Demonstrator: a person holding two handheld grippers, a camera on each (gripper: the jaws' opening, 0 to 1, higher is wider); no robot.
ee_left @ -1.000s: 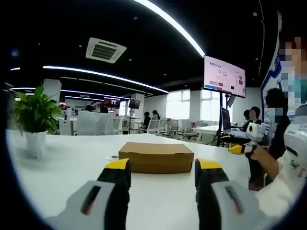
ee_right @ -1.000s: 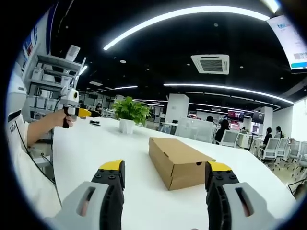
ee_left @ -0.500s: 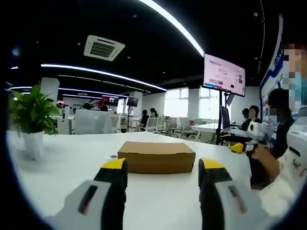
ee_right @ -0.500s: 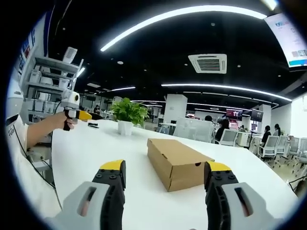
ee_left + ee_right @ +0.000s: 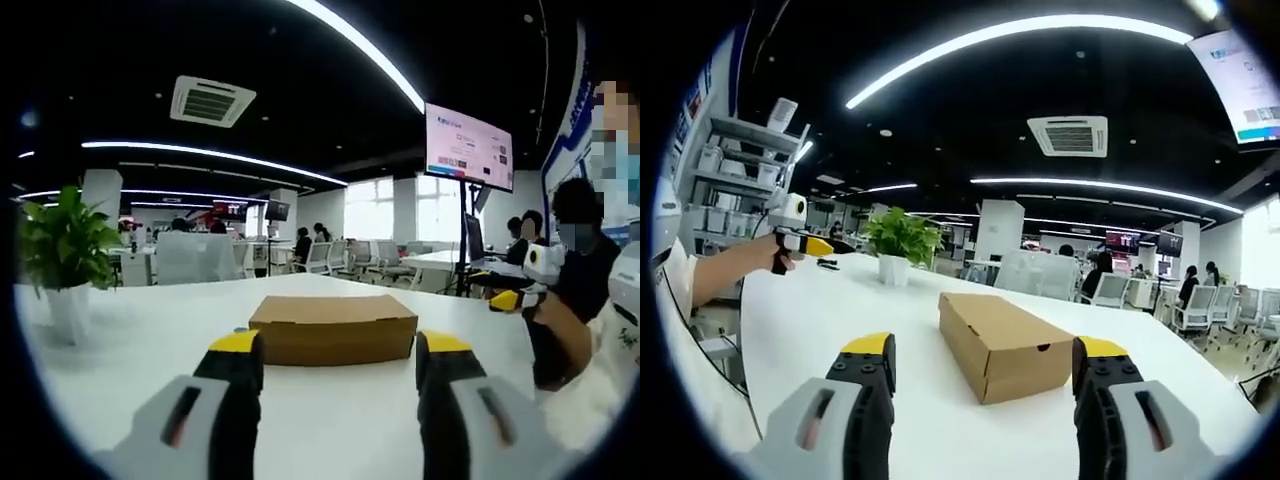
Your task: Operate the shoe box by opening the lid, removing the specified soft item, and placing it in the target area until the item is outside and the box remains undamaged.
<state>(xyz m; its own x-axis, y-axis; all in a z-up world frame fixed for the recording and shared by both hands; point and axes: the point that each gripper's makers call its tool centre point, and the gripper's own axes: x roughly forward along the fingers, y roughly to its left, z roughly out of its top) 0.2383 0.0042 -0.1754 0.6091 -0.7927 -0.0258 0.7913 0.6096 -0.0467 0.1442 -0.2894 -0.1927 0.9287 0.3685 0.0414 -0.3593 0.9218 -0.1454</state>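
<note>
Shoe box (image 5: 333, 329) sits closed at center frame on the white table (image 5: 140, 330); left gripper (image 5: 340, 345) and right gripper (image 5: 985, 350) both gape wide, holding nothing.

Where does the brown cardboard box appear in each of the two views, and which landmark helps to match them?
Left gripper view: cardboard box lies closed at centre, long side facing the camera, beyond the jaws.
Right gripper view: the box lies at centre, seen corner-on, lid shut.
Shared landmark: potted plant, far left in the left gripper view, behind the box at upper left in the right.
</note>
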